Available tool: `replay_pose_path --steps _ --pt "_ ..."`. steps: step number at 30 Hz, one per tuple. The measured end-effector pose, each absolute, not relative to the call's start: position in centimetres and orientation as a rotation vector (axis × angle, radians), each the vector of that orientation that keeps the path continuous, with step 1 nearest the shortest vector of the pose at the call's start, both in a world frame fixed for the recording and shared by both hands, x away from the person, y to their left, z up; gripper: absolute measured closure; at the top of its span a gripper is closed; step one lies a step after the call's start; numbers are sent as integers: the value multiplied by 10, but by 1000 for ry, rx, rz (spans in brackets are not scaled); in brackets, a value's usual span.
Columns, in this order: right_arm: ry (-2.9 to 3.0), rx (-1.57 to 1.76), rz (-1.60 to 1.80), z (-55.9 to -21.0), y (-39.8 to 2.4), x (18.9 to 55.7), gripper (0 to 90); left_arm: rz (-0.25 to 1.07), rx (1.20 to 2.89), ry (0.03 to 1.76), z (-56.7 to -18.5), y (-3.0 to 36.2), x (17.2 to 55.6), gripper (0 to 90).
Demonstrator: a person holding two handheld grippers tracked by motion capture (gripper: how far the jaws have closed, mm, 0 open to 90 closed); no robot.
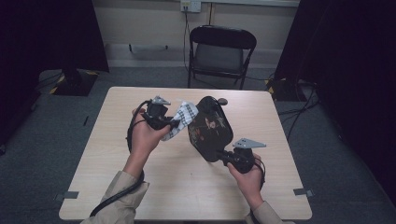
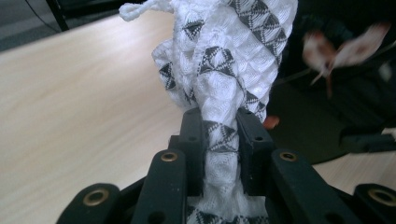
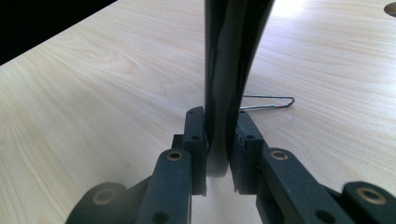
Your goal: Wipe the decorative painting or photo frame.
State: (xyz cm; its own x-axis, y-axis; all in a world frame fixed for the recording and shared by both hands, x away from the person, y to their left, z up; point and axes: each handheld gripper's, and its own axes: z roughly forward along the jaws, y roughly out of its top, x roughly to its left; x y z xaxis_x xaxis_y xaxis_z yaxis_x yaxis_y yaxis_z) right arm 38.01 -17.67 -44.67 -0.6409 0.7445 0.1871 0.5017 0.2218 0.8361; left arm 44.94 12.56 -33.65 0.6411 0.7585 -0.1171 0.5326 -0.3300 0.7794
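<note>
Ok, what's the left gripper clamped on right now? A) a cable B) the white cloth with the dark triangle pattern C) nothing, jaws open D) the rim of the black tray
B: in the left gripper view the left gripper has its jaws pinched on the patterned cloth, while the right gripper holds the black tray by its edge.

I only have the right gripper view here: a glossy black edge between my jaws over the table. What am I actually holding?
Observer: The high view shows the right tool shut on the near rim of a black oval tray, tilted up off the table.
Operator: Where is the cloth?
Observer: The left tool is shut on a white checked cloth; the left gripper view shows it bunched between the pads.
Operator: Is it on the tray?
Observer: In the high view the cloth reaches the tray's left edge, near its upper end.
</note>
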Motion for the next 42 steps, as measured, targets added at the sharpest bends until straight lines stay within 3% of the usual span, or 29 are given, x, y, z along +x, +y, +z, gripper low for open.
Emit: replay_pose_path --steps 10,42 --pt "2246 1175 1377 -446 -176 380 790 358 2031 954 -320 102 458 745" --pt "2251 1169 1372 -446 -176 380 790 294 2098 1001 -387 97 453 745"
